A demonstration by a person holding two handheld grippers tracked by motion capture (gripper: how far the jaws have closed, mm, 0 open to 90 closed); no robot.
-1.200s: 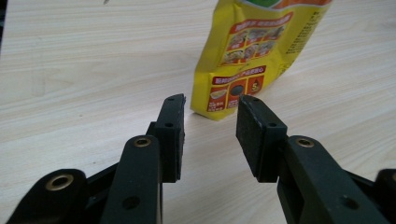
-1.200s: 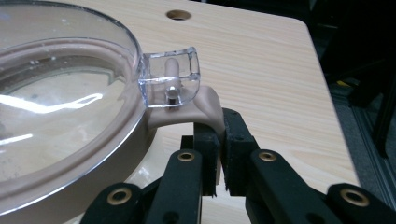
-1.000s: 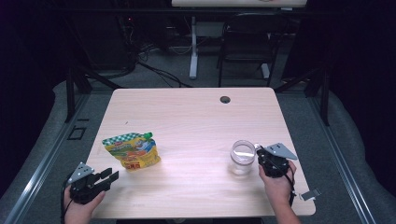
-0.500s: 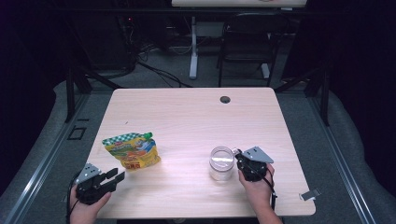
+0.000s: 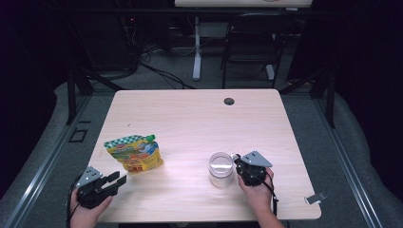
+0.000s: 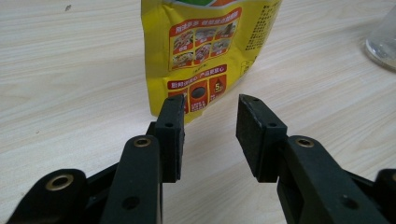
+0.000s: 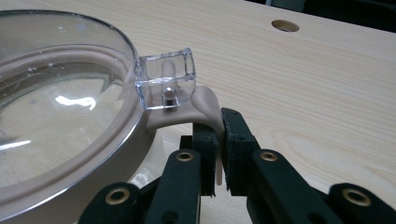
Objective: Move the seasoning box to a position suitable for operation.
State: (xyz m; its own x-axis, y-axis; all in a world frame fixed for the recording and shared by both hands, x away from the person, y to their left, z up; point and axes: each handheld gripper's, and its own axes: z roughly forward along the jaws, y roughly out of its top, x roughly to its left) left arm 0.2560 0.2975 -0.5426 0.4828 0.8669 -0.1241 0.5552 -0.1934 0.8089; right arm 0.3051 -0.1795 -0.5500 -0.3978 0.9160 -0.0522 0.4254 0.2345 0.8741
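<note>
A yellow food pouch with a green cap (image 5: 134, 153) lies flat on the left part of the table; its printed bottom end (image 6: 210, 51) fills the space ahead of my left gripper (image 6: 210, 133). That gripper (image 5: 116, 179) stands open just short of the pouch, nothing between its pads. A clear jar with a beige lid (image 5: 221, 168) stands right of centre. My right gripper (image 7: 219, 144) is shut on the beige tab of the jar's lid (image 7: 205, 105), below a clear latch (image 7: 166, 84). In the high view the right gripper (image 5: 236, 167) sits against the jar's right side.
The light wooden table (image 5: 190, 118) has a round cable hole (image 5: 229, 101) near its far edge. A small grey clip (image 5: 314, 198) lies near the front right corner. Dark floor, a chair and cables lie beyond the table.
The right gripper has pulled the jar leftwards and towards the person's side of the table. The left gripper has edged right and forward, closer to the pouch.
</note>
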